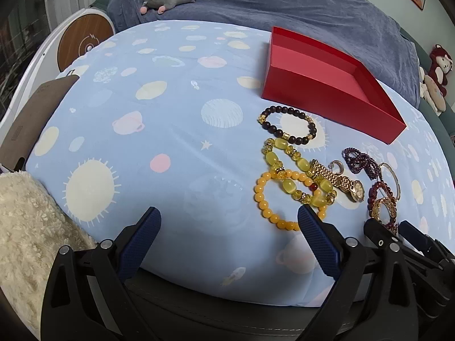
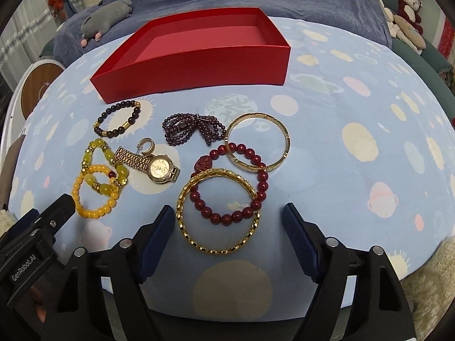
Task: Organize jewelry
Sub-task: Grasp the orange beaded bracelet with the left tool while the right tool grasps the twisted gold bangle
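**Jewelry loose on the bed, red box waiting empty**

Jewelry lies in a cluster on the pale blue planet-print bed cover, just in front of the open red cardboard box, whose floor looks bare.

Going left to right in the right wrist view: the orange-yellow round-bead bracelet and the yellow-green glass-bead bracelet overlap. Both look like bead strings, likely limp and inclined to swing, so a pinch across a few beads suits them. Behind them the dark brown bead bracelet with gold spacers lies alone. The gold link-band wristwatch is probably the heaviest piece, with a slippery metal band and a glass face to spare; a small gold hoop touches it. The tangled purple small-bead strand would sag. The dark red large-bead bracelet lies interlaced with the gold chain-link bangle in front and the thin gold hinged bangle behind. The bangles seem stiff and slick, best nipped across the rim; lifting one may drag the others.

The left hand-held gripper is spread wide and empty above bare cover, beside the yellow beads. The right hand-held gripper is fairly wide and empty, its blue pads flanking the chain-link bangle without touching.

Fisheye bending distorts shapes. Which piece lies under which in the red-and-gold stack is hard to tell, and the watch clasp is hidden.
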Available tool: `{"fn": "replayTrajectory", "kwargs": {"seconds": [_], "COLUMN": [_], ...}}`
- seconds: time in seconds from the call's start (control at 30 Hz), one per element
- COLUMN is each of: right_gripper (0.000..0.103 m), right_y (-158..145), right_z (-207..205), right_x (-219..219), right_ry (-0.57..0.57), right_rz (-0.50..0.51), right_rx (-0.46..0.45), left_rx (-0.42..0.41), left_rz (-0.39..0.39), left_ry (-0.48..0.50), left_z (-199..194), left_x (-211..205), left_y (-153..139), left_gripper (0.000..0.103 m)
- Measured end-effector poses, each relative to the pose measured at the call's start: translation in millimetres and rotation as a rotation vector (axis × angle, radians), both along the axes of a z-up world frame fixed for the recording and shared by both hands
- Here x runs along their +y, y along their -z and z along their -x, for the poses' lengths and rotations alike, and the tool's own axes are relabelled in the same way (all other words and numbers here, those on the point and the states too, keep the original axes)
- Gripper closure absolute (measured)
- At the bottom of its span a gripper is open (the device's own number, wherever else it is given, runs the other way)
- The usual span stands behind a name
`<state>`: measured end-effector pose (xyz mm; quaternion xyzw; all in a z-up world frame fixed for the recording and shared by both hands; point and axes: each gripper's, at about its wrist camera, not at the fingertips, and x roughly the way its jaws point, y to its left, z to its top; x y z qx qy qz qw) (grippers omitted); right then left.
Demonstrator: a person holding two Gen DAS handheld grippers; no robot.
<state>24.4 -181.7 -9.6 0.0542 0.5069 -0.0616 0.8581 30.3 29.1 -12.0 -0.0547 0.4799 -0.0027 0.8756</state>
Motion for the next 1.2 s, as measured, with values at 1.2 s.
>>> {"fn": "replayTrajectory", "kwargs": {"seconds": [1.2], "right_gripper": [0.049], "right_y": [-30], "right_z": [37], "right_x": [-28], "right_ry": [0.002], "right_rz": [-0.115], "right_rx": [-0.058], "left_rx": [0.016], "left_rz": [-0.043], "left_ry": [0.12], "left_z": [-15], "left_x": [-26], "left_y": [7], "left_gripper": [0.044]}}
